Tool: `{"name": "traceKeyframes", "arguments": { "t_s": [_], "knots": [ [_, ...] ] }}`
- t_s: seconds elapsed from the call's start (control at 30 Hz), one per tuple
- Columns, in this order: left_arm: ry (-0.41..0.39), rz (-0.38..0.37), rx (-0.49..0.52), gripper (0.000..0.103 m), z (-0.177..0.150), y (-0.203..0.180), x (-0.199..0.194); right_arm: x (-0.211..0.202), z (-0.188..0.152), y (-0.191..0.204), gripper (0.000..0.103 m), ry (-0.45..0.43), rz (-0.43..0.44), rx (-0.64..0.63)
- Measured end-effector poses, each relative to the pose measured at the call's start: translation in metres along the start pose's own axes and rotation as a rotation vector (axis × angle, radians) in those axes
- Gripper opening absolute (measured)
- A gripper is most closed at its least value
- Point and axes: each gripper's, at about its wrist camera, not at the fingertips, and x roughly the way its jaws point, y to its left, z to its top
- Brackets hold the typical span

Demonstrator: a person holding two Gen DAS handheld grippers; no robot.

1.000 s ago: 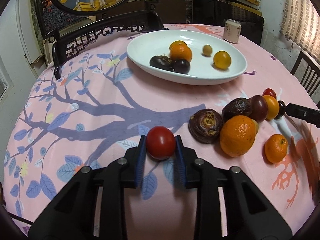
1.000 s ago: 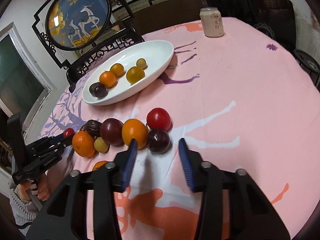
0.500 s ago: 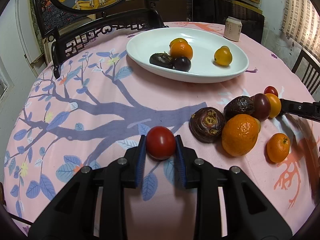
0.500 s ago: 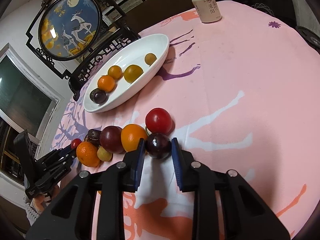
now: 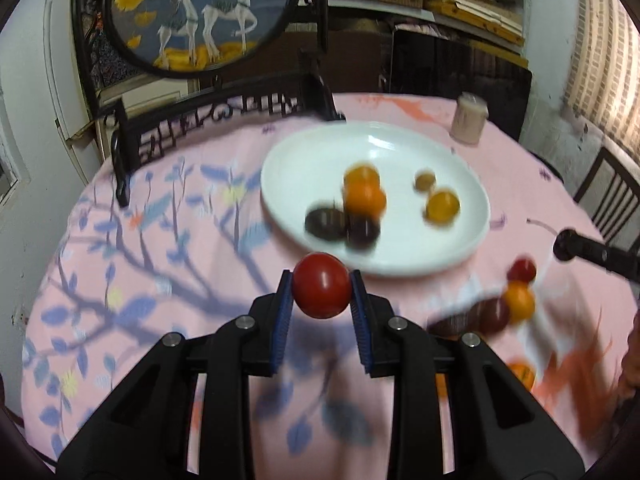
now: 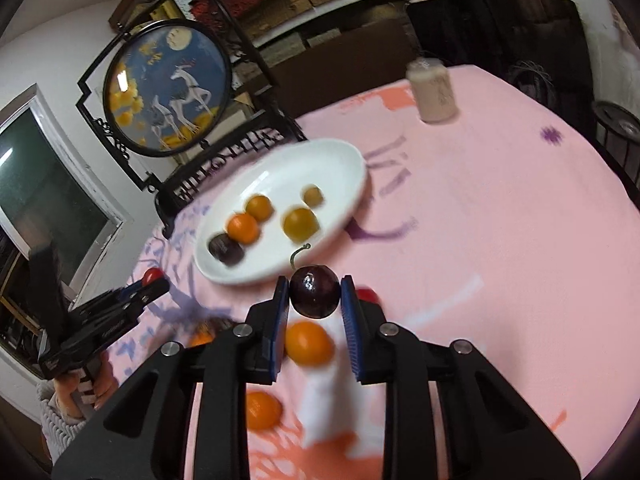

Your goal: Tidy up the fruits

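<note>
My left gripper (image 5: 321, 286) is shut on a red tomato (image 5: 321, 285) and holds it in the air, just short of the white oval plate (image 5: 400, 144). My right gripper (image 6: 314, 298) is shut on a dark purple cherry (image 6: 315, 297) with a stem, lifted above the loose fruit. The plate (image 6: 336, 160) holds several fruits: oranges (image 5: 365, 196), dark ones (image 5: 325, 222) and yellow ones (image 5: 442, 206). Loose fruit (image 5: 518, 302) lies on the pink cloth at the right. An orange fruit (image 6: 308, 342) lies under my right gripper. The left gripper shows in the right wrist view (image 6: 154, 284).
A pale drink can (image 5: 468, 118) stands behind the plate; it also shows in the right wrist view (image 6: 434, 92). A black carved stand with a round deer painting (image 5: 200, 12) stands at the table's far left edge. A chair back (image 5: 612, 196) is at the right.
Both grippers have lifted off the table and moved toward the plate. The right gripper closed on the dark cherry and raised it. The left still holds the tomato.
</note>
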Motion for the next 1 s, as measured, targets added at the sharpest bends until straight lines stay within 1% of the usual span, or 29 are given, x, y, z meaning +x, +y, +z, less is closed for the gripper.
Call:
{"name": "traceKeyframes", "arguments": {
  "t_s": [0.1,0.17,0.27,0.4,0.47,0.5,0.53,0.57,0.6,0.63,0.73,0.77,0.87,0.97,1.0],
  "knots": [
    [-0.005,-0.012,-0.019,0.028,0.023,-0.003,0.012,0.017,0.024,0.019,0.026,0.005,0.007,-0.043],
    [-0.004,-0.011,-0.018,0.028,0.035,-0.007,0.025,0.033,0.034,0.031,0.026,0.027,0.024,-0.058],
    [0.024,-0.004,-0.033,0.028,0.048,-0.007,0.049,0.060,0.039,0.042,0.026,0.069,0.053,-0.067],
    [0.063,0.004,-0.062,0.029,0.059,0.000,0.084,0.088,0.040,0.044,0.027,0.117,0.051,-0.070],
    [0.082,0.003,-0.091,0.029,0.061,0.004,0.097,0.094,0.038,0.041,0.027,0.139,0.043,-0.080],
    [0.091,-0.005,-0.103,0.029,0.061,0.006,0.102,0.094,0.038,0.039,0.028,0.134,0.031,-0.087],
    [0.100,-0.017,-0.116,0.030,0.062,0.009,0.105,0.093,0.038,0.038,0.033,0.127,0.023,-0.089],
    [0.103,-0.028,-0.135,0.033,0.062,0.012,0.108,0.092,0.038,0.035,0.036,0.116,0.013,-0.090],
    [0.103,-0.032,-0.144,0.037,0.062,0.013,0.108,0.090,0.038,0.033,0.042,0.108,0.008,-0.086],
    [0.102,-0.027,-0.142,0.038,0.062,0.013,0.109,0.087,0.038,0.031,0.046,0.096,0.013,-0.077],
    [0.093,-0.009,-0.125,0.046,0.062,0.010,0.106,0.085,0.038,0.032,0.046,0.085,0.030,-0.078],
    [0.088,-0.003,-0.118,0.052,0.062,0.008,0.104,0.084,0.037,0.033,0.046,0.084,0.030,-0.079],
    [0.068,0.003,-0.095,0.055,0.059,0.006,0.092,0.080,0.036,0.034,0.046,0.079,0.035,-0.072],
    [0.029,0.027,-0.053,0.064,0.049,0.004,0.071,0.067,0.036,0.033,0.046,0.053,0.033,-0.075],
    [0.017,0.036,-0.042,0.065,0.045,0.004,0.064,0.064,0.035,0.032,0.047,0.046,0.029,-0.073]
  ]
}}
